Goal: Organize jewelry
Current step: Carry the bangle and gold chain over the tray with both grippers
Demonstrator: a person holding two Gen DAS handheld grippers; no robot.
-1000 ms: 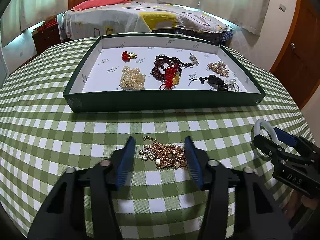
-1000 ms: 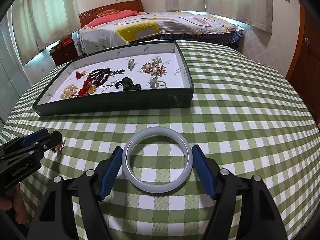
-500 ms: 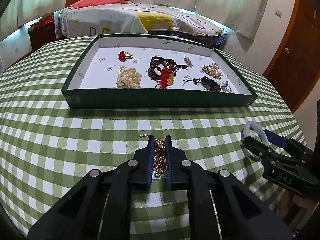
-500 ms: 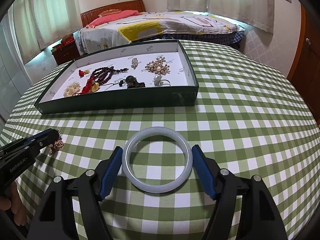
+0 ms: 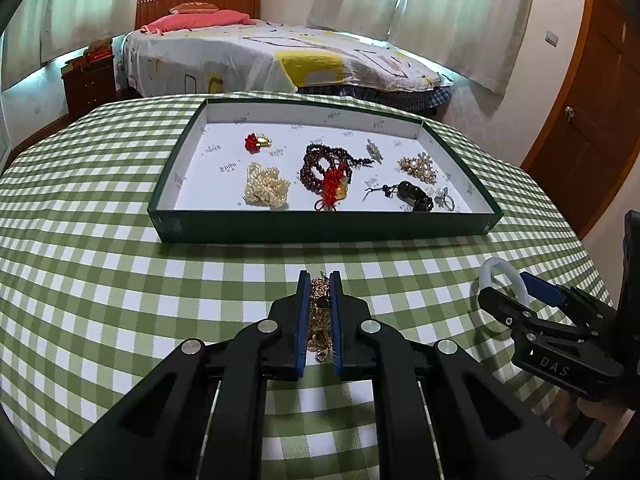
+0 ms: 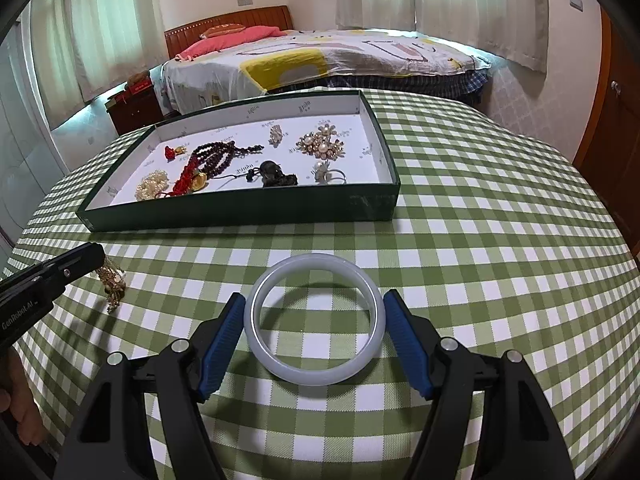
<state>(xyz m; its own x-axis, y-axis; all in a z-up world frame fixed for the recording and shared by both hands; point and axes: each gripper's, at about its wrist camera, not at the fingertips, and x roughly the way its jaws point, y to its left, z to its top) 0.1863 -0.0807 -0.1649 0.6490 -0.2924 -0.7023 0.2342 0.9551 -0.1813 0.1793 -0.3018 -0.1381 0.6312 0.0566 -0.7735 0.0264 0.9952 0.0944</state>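
Note:
My left gripper (image 5: 319,276) is shut on a gold chain necklace (image 5: 319,320), bunched between its blue pads over the green checked tablecloth. In the right wrist view the chain (image 6: 113,286) dangles from the left gripper (image 6: 94,254), its lower end at the cloth. My right gripper (image 6: 314,300) is shut on a white bangle (image 6: 316,374), with both pads against its outer rim. From the left wrist view the bangle (image 5: 489,270) shows in the right gripper (image 5: 504,286) at the right edge. The dark green tray (image 5: 320,226) lies beyond both grippers.
The tray (image 6: 240,210) holds a pearl strand (image 5: 266,190), dark red beads with a red tassel (image 5: 326,170), a pearl brooch (image 5: 418,166), a dark pendant, a ring and small pieces. Behind the round table stand a bed and a wooden door (image 5: 592,120).
The left jaws closed from wide open onto the gold chain, and the tray now looks farther away in the left view. The right gripper and bangle have not moved.

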